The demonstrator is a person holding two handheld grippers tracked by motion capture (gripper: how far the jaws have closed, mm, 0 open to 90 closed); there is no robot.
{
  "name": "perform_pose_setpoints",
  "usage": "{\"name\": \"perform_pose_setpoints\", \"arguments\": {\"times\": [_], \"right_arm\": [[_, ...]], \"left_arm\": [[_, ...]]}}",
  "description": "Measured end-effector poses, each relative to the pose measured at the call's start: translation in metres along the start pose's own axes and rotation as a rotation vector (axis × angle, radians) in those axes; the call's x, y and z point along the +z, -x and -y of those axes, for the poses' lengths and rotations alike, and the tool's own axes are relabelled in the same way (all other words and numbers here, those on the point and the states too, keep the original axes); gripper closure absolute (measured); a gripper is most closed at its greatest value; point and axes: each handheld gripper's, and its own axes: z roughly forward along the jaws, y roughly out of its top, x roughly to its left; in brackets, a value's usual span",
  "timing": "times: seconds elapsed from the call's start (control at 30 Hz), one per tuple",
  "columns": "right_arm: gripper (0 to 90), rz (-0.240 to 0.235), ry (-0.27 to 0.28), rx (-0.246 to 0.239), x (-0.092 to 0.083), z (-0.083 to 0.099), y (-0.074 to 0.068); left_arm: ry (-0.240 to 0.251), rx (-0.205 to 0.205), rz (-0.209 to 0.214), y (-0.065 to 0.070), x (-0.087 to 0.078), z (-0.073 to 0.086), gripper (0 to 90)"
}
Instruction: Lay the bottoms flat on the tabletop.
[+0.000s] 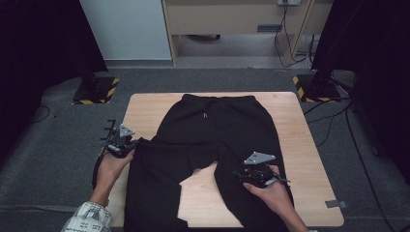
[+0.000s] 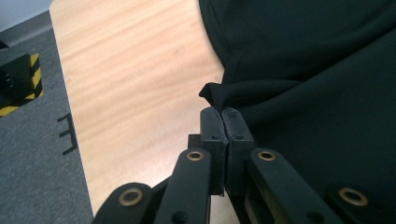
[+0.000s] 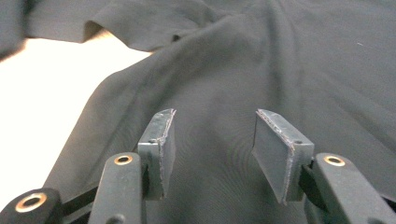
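Pale wood tabletop [image 1: 145, 113] on grey carpet [image 1: 43, 145] carries black trousers [image 1: 212, 125]; left gripper [image 2: 222, 112] pinches their fabric edge, right gripper [image 3: 212, 140] gapes half-wide above them.

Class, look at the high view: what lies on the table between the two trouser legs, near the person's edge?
Bare table: a wedge of wood shows between the legs of the trousers, nothing on it, in the high view.

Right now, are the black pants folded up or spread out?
Spread out. The black pants lie flat on the wooden table, waistband far, both legs apart, with bare wood showing between them.
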Motion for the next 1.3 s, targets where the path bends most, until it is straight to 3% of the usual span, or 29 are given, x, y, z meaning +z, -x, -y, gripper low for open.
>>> {"name": "perform_pose_setpoints", "arguments": {"times": [0.03,0.07,0.1,0.13,0.2,0.33,0.43,0.53,0.63,0.8,0.9,1.03,1.1,1.17,1.2,1.27,1.3], "right_arm": [[48.8,-0.007,0.0,-0.009,0.002,-0.002,-0.002],[48.8,-0.011,0.0,-0.013,0.003,-0.003,-0.005],[48.8,-0.016,0.0,-0.022,0.005,-0.005,-0.007],[48.8,-0.02,0.0,-0.028,0.006,-0.007,-0.01],[49.2,-0.028,0.006,-0.042,0.009,-0.01,-0.015],[57.1,-0.065,0.008,-0.079,0.015,-0.021,-0.032],[65.8,-0.11,0.018,-0.123,0.021,-0.032,-0.05],[69.7,-0.143,0.024,-0.152,0.033,-0.043,-0.067],[66.4,-0.174,0.012,-0.164,0.052,-0.051,-0.082],[53.1,-0.19,0.004,-0.153,0.084,-0.064,-0.1],[47.3,-0.173,-0.008,-0.163,0.101,-0.069,-0.109],[44.9,-0.152,-0.04,-0.183,0.113,-0.069,-0.114],[49.0,-0.14,-0.056,-0.187,0.117,-0.067,-0.113],[68.1,-0.137,-0.054,-0.191,0.116,-0.068,-0.11],[68.1,-0.137,-0.054,-0.191,0.116,-0.068,-0.11],[87.8,-0.143,-0.067,-0.187,0.115,-0.069,-0.104],[89.9,-0.141,-0.07,-0.184,0.114,-0.069,-0.1]], "left_arm": [[-0.002,-0.013,0.032,0.002,0.001,0.0,88.2],[-0.015,-0.027,0.093,0.007,0.005,0.002,88.2],[-0.037,-0.016,0.126,0.015,0.009,0.005,88.2],[-0.058,0.011,0.116,0.024,0.012,0.009,88.2],[-0.059,0.024,0.135,0.038,0.014,0.018,88.1],[-0.039,0.014,0.115,0.048,0.011,0.025,84.6],[-0.014,-0.009,0.068,0.047,0.007,0.028,62.3],[0.026,-0.023,0.061,0.047,-0.005,0.033,47.7],[0.046,-0.03,0.06,0.051,-0.018,0.045,35.5],[0.028,-0.051,0.035,0.053,-0.034,0.078,27.2],[-0.006,-0.063,0.049,0.054,-0.039,0.1,24.5],[-0.023,-0.064,0.063,0.054,-0.046,0.116,22.2],[-0.033,-0.065,0.075,0.053,-0.05,0.121,20.6],[-0.04,-0.062,0.087,0.054,-0.054,0.125,20.4],[-0.04,-0.062,0.087,0.054,-0.054,0.125,20.4],[-0.038,-0.057,0.107,0.055,-0.059,0.128,20.5],[-0.039,-0.052,0.11,0.055,-0.06,0.129,20.8]]}}
